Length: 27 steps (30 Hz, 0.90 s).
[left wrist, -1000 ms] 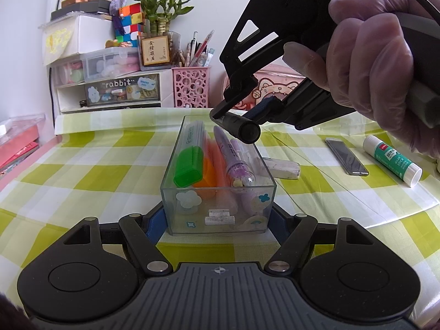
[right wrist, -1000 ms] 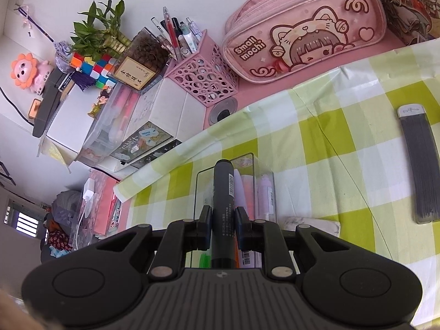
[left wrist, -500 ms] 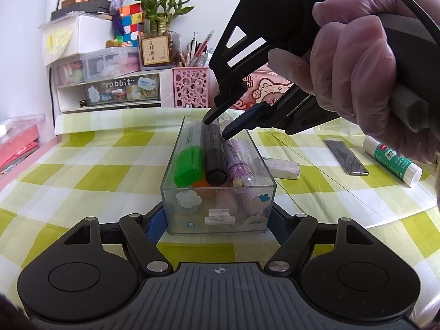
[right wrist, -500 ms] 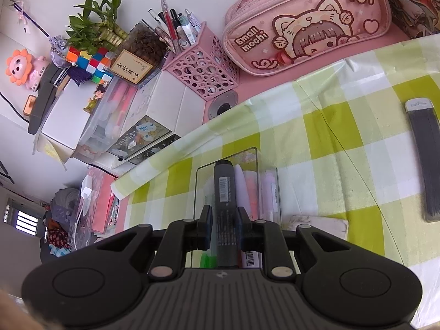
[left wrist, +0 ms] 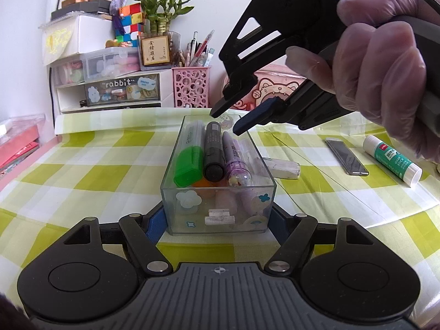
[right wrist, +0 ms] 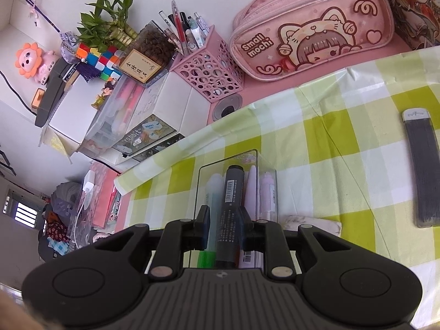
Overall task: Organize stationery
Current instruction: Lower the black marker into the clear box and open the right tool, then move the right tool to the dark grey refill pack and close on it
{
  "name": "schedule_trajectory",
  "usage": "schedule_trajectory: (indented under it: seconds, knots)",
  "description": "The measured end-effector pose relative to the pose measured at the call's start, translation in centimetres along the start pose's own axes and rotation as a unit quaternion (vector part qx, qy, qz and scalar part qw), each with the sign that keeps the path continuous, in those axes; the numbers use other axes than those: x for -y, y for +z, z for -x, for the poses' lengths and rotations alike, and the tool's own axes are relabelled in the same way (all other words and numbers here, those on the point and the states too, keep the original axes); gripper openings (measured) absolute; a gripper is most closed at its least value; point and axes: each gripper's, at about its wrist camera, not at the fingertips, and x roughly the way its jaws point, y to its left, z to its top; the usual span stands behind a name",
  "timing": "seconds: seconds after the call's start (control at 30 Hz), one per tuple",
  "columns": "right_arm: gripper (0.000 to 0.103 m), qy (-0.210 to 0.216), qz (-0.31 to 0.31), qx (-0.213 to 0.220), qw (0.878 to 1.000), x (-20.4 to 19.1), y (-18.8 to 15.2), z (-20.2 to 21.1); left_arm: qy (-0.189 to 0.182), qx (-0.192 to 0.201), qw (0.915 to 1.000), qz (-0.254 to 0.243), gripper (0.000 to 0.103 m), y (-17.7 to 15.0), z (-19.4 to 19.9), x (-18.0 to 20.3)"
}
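A clear plastic box (left wrist: 218,206) stands on the checked cloth, and my left gripper (left wrist: 214,222) is shut on its near end. In it lie a green highlighter (left wrist: 189,156), a black marker (left wrist: 213,152) and a purple pen (left wrist: 235,159). My right gripper (left wrist: 227,122) is open and empty, just above the far end of the box. In the right wrist view the black marker (right wrist: 231,209) lies in the box (right wrist: 268,189) below the spread right gripper (right wrist: 222,228).
A white eraser (left wrist: 283,166) lies right of the box. A dark lead case (left wrist: 346,156) and a glue stick (left wrist: 392,159) lie further right. A pink pen cup (left wrist: 191,86), drawer unit (left wrist: 110,88) and pink pencil case (right wrist: 310,27) stand at the back.
My right gripper carried the black marker down over the box, opened and let it go. The marker now lies in the box and the right gripper has lifted slightly.
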Motion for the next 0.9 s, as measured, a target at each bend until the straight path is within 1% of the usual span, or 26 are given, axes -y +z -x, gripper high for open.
schedule_trajectory:
  seconds: [0.07, 0.23, 0.37, 0.53, 0.6, 0.7, 0.83, 0.9]
  knots:
    - [0.032, -0.004, 0.004, 0.013, 1.000, 0.5, 0.1, 1.0, 0.000, 0.000, 1.0000, 0.000, 0.073, 0.0, 0.0, 0.0]
    - [0.043, -0.017, 0.009, 0.043, 0.999, 2.1, 0.2, 3.3, 0.000, 0.000, 1.0000, 0.000, 0.073, 0.0, 0.0, 0.0]
    - [0.047, -0.025, 0.003, 0.056, 0.998, 3.6, 0.0, 4.5, 0.000, 0.000, 1.0000, 0.000, 0.073, 0.0, 0.0, 0.0]
    - [0.055, -0.047, 0.015, 0.081, 0.996, 5.1, -0.8, 6.2, 0.000, 0.000, 1.0000, 0.000, 0.073, 0.0, 0.0, 0.0]
    - [0.060, -0.059, 0.021, 0.096, 0.993, 5.7, -1.4, 7.0, 0.000, 0.000, 1.0000, 0.000, 0.073, 0.0, 0.0, 0.0]
    - [0.071, -0.080, 0.029, 0.124, 0.989, 6.7, -2.4, 8.3, 0.000, 0.000, 1.0000, 0.000, 0.073, 0.0, 0.0, 0.0]
    - [0.074, -0.126, 0.054, 0.153, 0.979, 7.6, -3.6, 9.0, 0.000, 0.000, 1.0000, 0.000, 0.073, 0.0, 0.0, 0.0]
    - [0.074, -0.144, 0.075, 0.158, 0.974, 7.7, -4.0, 8.7, 0.000, 0.000, 1.0000, 0.000, 0.073, 0.0, 0.0, 0.0]
